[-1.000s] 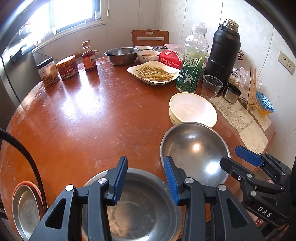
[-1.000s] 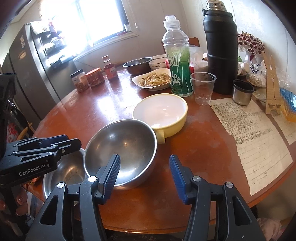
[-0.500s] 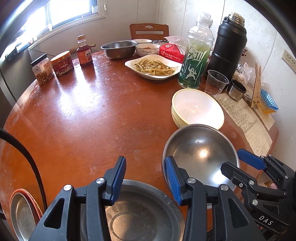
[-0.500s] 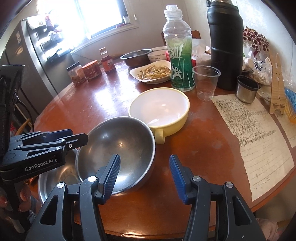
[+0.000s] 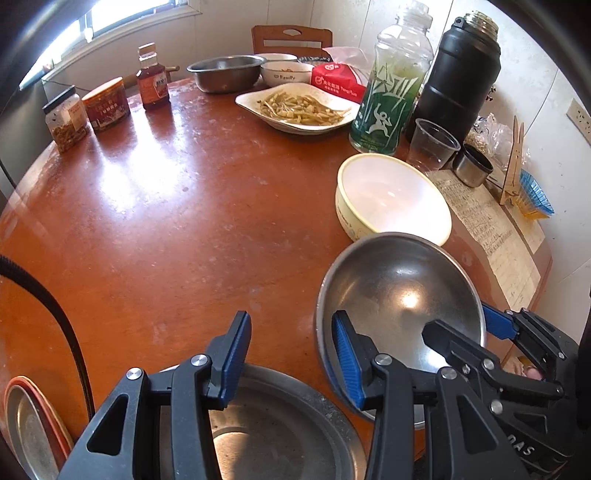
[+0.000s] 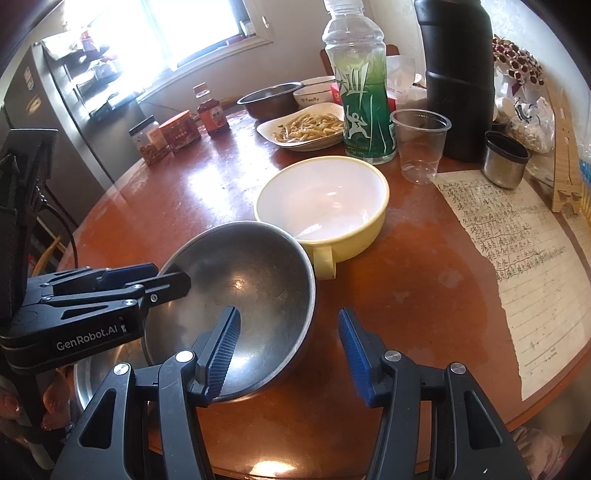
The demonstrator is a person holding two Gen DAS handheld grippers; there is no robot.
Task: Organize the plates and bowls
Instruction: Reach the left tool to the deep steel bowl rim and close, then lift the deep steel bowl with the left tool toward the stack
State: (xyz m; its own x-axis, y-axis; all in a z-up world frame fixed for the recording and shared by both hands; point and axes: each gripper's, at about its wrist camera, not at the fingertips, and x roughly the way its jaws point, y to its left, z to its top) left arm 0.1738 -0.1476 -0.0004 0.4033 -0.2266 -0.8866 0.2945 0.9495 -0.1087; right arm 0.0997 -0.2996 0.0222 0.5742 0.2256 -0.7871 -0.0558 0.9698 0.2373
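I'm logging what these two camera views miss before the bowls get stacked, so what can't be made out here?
- Steel plate: left wrist view, its near part is cut off by the bottom edge and covered by the left hand-held gripper.
- Stack of plates: left wrist view, cut by the left edge; count unclear.
- Handwritten paper: right wrist view, writing too small to read.
- Window: right wrist view, glare hides the outside.

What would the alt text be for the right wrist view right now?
The right gripper straddles the near rim of an empty steel bowl, jaws closing but not yet touching it. The left gripper reaches over the bowl's far left rim. Behind it a yellow bowl touches the steel one on a round wooden table.
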